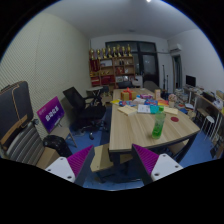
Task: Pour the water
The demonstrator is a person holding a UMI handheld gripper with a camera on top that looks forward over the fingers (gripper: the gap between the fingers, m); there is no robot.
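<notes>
The gripper (112, 163) is held up high and looks across a room. Its two fingers (68, 166) are spread wide apart, with nothing between them. Each finger has a magenta pad (146, 157) on its inner side.

Well beyond the fingers stands a long wooden table (128, 128). A green bottle (158, 124) stands upright on the near part of the table, ahead of the right finger and far from it. Many small things in bright colours lie on the far part of the table, too small to name. A red thing lies near the right edge of the table.

A purple sign (51, 114) with white writing stands on the left. The writing is too small to read. No words show on the bottle.

A black chair (80, 107) stands left of the table. A grey seat back (17, 110) is closer, at the far left. A red shelf (113, 66) stands at the back wall with small things on top. There are desks (203, 103) with a screen on the right. The floor (115, 172) is blue. The walls and ceiling are white.
</notes>
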